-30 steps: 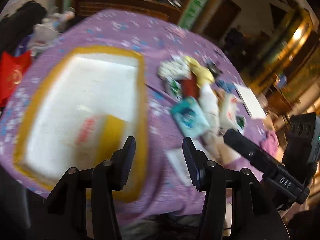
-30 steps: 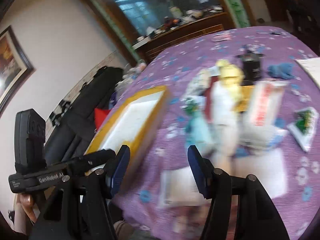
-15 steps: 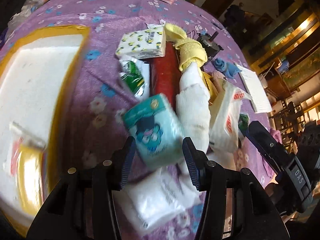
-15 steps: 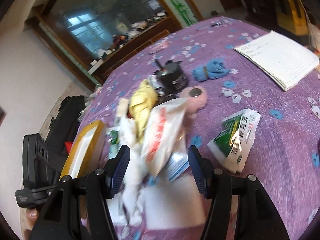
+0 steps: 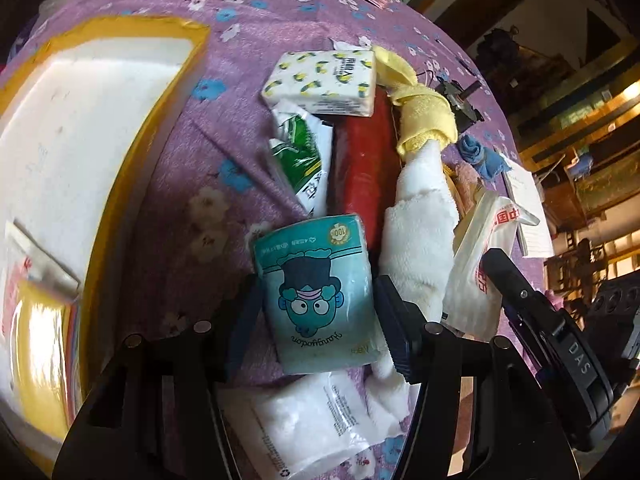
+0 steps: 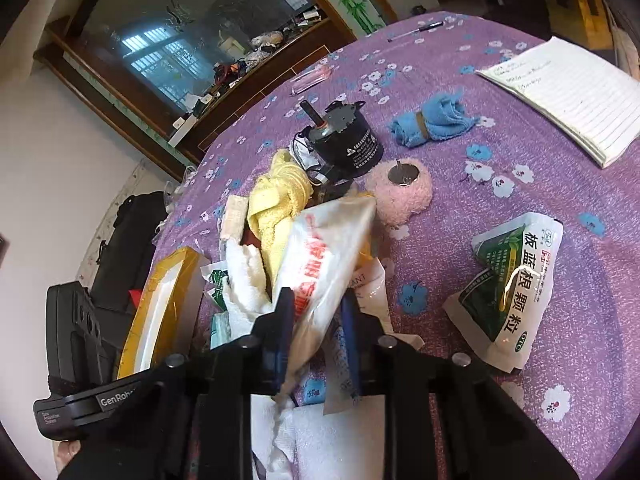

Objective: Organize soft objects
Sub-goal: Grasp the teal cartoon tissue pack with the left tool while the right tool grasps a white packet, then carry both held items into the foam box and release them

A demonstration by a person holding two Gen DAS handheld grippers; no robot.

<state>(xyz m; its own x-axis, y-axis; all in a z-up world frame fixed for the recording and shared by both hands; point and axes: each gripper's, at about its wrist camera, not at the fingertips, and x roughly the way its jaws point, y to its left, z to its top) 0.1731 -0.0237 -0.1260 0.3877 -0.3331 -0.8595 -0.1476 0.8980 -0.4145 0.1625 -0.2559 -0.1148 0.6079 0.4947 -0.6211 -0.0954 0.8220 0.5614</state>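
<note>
- Left wrist view: the left gripper [image 5: 318, 320] straddles the teal tissue pack [image 5: 320, 294], one finger on each long side. The jaws have just been opening wider, and a sliver of tablecloth shows between the pack and the left finger, so I read the fingers as released around it, not yet pressing.
- The pack's long axis runs from 6 to 12 o'clock, straight along the fingers, so a plain close would squeeze its short width.
- The white tray [image 5: 80, 152] with the yellow rim, the likely home for the soft things, lies at 9 to 10 o'clock of the pack, well apart across bare purple tablecloth [image 5: 192, 184]. The left hand is the nearer one to it.
- The rolled white towel [image 5: 420, 232] touches the pack's right side at 2 o'clock and could get dragged along.
- Right wrist view: the right gripper [image 6: 316, 320] has just been closing, and its fingers are clenched on the lower end of the white plastic bag with red print [image 6: 328, 256].
- The bag stretches away from the fingers toward 12 to 1 o'clock, tilted, with its top by the pink fluffy pad [image 6: 400, 192].
- From this grip the tray [image 6: 160, 304] sits at 9 o'clock, just past the towel heap, so the carry would go leftward.
</note>
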